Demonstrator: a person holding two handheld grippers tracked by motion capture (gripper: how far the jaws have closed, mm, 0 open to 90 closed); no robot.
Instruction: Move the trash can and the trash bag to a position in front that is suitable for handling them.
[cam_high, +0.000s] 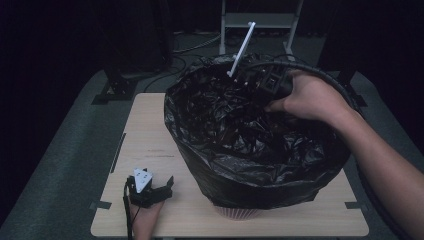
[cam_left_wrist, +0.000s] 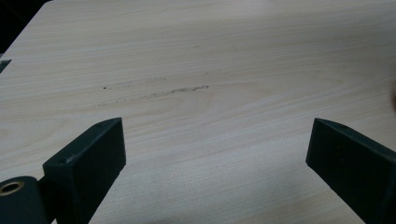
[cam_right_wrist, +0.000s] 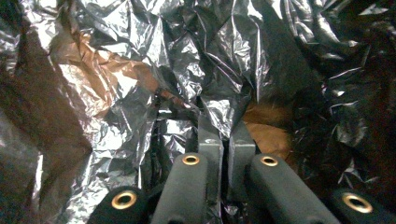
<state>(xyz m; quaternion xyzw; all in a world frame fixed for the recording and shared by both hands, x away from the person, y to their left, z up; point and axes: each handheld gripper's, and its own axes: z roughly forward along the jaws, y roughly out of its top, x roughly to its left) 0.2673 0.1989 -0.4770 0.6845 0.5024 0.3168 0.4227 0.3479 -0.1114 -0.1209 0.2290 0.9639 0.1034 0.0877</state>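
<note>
Bin liner (cam_high: 235, 130) — right gripper (cam_high: 267, 82) inside.

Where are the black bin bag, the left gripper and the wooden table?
black bin bag (cam_high: 235, 125), high view, crumpled inside of the liner.
left gripper (cam_high: 159, 191), high view, between its open jaws.
wooden table (cam_left_wrist: 196, 56), left gripper view, bare top.

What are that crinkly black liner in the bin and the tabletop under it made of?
The black liner looks like thin plastic film: it is glossy, finely creased and catches the light in sharp glints, as the right gripper view shows. The tabletop looks like pale wood or a wood-look laminate: matt, with long grain lines; which of the two I cannot tell.
</note>
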